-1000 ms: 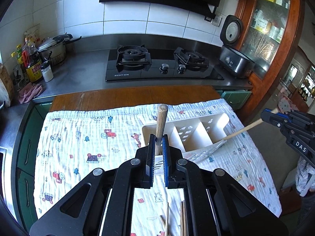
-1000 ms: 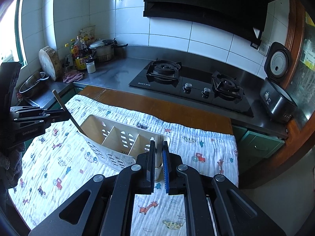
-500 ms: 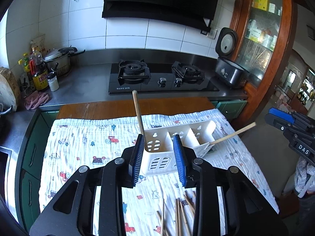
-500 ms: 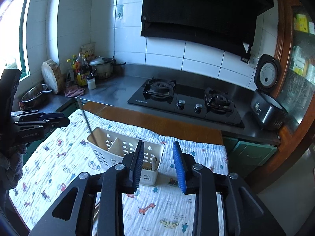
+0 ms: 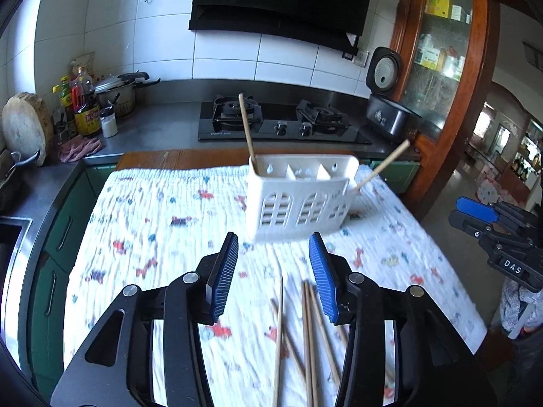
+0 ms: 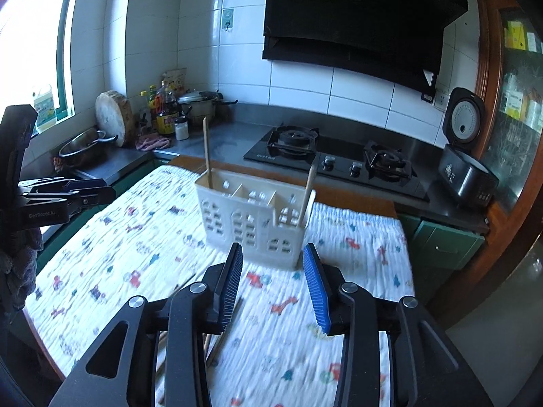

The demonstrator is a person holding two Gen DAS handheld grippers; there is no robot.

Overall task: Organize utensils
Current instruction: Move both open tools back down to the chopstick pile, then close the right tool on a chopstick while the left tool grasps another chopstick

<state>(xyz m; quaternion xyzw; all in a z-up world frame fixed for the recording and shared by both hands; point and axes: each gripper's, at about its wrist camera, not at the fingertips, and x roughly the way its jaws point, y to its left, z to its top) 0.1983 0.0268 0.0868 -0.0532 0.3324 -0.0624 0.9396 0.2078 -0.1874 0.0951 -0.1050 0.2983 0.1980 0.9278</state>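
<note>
A white utensil caddy (image 5: 298, 196) with three compartments stands on the patterned cloth (image 5: 163, 237); it also shows in the right wrist view (image 6: 251, 220). A wooden utensil (image 5: 247, 132) stands in its left compartment and another (image 5: 383, 166) leans out of its right end. In the right wrist view these utensils stand at the left (image 6: 207, 152) and right (image 6: 307, 196). Several loose chopsticks (image 5: 305, 332) lie on the cloth under my left gripper (image 5: 275, 278), which is open and empty. My right gripper (image 6: 273, 281) is open and empty, just short of the caddy.
A gas hob (image 5: 281, 118) sits on the steel counter behind the table. Bottles and a pot (image 5: 88, 105) stand at the back left, a rice cooker (image 5: 387, 101) at the back right. The other gripper shows at the right edge (image 5: 502, 240) and at the left edge (image 6: 51, 196).
Both grippers opened, released their wooden utensils into the caddy and pulled back and up. The utensils now stand in the end compartments.
</note>
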